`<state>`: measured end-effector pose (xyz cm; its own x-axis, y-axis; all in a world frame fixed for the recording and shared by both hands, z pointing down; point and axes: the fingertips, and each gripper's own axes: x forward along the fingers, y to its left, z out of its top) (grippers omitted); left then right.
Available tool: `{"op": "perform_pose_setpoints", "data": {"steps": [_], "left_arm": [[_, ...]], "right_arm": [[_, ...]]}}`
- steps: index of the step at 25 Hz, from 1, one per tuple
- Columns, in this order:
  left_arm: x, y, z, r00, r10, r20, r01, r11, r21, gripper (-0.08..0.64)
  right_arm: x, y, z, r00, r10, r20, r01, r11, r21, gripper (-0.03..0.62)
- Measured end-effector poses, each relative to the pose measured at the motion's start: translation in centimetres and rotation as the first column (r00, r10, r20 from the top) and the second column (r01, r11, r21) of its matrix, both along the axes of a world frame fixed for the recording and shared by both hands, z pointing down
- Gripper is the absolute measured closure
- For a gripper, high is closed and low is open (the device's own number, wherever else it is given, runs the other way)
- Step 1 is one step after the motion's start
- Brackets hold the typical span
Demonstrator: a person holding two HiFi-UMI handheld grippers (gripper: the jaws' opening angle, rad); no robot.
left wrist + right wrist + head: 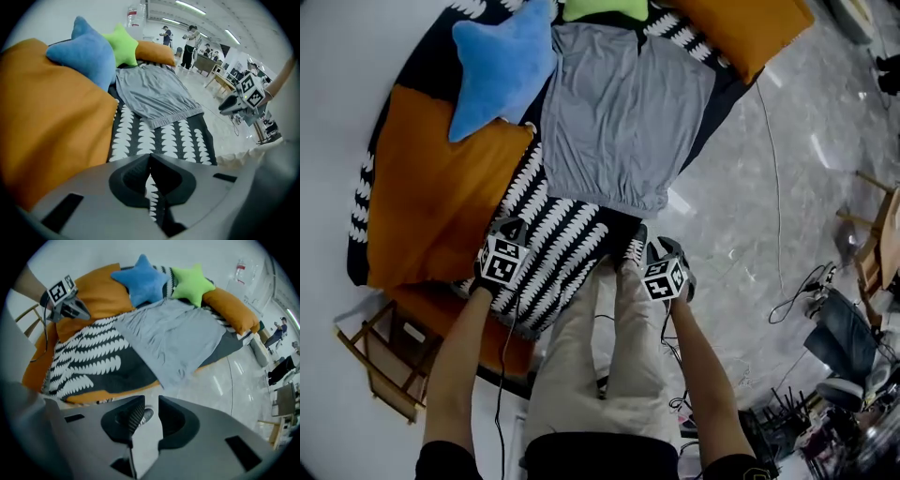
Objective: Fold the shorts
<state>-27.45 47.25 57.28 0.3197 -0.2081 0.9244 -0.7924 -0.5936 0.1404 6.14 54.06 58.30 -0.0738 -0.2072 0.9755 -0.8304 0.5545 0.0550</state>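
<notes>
Left gripper (508,228) has its jaws pressed together on nothing and hangs over the black-and-white bedspread (562,246), close to the orange pillow (431,206) at its 9 o'clock. Right gripper (652,247) has its jaws a little apart, also empty, at the bed's near edge with bare floor beyond it in its own view. Neither touches the grey shorts (623,112), which lie spread flat at 12 o'clock from both tools. Their elastic waistband (614,199) is nearest the person, and the leg ends reach toward the blue star cushion (502,66) and the green star cushion (605,7).

The fold looks not yet begun, so the step in hand is likely the reach for a first hold. To do it well, both sets of jaws probably need to spread wider before they arrive. The 2 grippers should then take matching points on 1 side of the garment, 1 at the waistband corner and 1 at the leg hem. Each pinch should catch both layers of cloth and none of the bedspread under them. Lifting both holds evenly would help the crease run straight, and the blue cushion may snag a hem carried low
</notes>
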Motion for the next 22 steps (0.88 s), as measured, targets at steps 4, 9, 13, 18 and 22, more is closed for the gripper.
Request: {"op": "perform_pose_setpoints", "data": {"steps": [4, 9, 13, 18, 22], "left_arm": [[1.7, 2.7, -1.8, 0.996, -0.07, -0.053, 0.068, 0.997, -0.046, 0.546], [3.5, 2.1, -10.1, 0.973, -0.189, -0.131, 0.18, 0.98, -0.081, 0.545], [7.7, 2.3, -12.0, 0.922, -0.309, -0.233, 0.296, 0.951, -0.093, 0.515], [13.6, 2.2, -11.4, 0.784, -0.522, -0.336, 0.503, 0.851, -0.15, 0.409], [21.4, 3.0, -7.0, 0.71, -0.598, -0.372, 0.54, 0.802, -0.258, 0.322]], "right_arm": [[2.1, 6.0, 0.0, 0.997, -0.001, -0.08, -0.013, 0.984, -0.178, 0.483], [3.3, 0.7, -9.6, 0.985, 0.171, -0.001, -0.17, 0.981, -0.097, 0.494], [9.4, -9.0, -14.6, 0.965, 0.25, 0.075, -0.257, 0.961, 0.106, 0.489], [17.0, -23.5, -17.0, 0.971, 0.179, 0.158, -0.22, 0.929, 0.298, 0.474], [19.9, -33.8, -13.9, 0.991, -0.045, 0.123, 0.001, 0.942, 0.335, 0.451]]}}
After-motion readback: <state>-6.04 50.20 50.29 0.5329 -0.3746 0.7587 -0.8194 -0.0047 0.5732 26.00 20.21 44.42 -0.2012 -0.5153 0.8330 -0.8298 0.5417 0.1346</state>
